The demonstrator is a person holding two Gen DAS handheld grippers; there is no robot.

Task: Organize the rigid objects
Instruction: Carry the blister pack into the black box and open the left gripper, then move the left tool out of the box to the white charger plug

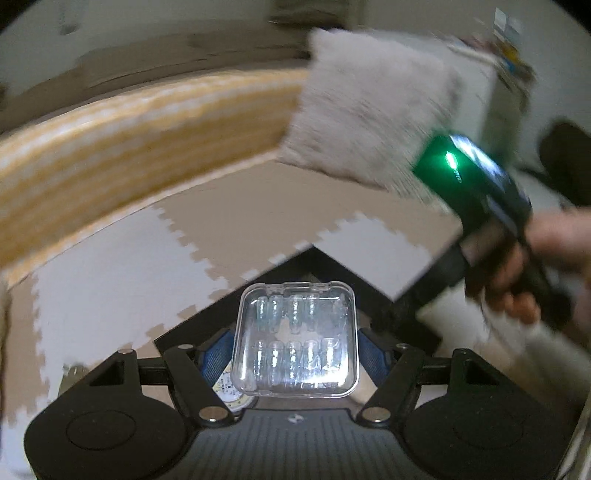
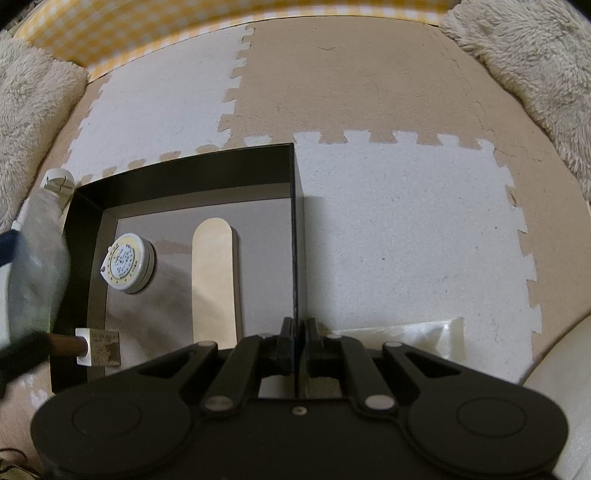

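Observation:
My left gripper is shut on a clear plastic case with rows of small clear pieces, held above the corner of a black box. In the right wrist view the black box holds a round white tape measure, a long beige nail file and a white gel polish bottle. My right gripper is shut on the box's right wall, near its front end. The right gripper's body with a green light shows in the left wrist view.
The box stands on beige and white puzzle floor mats. A yellow checked edge runs along the back. Fluffy grey cushions lie at the left and right. A clear plastic sheet lies right of the box.

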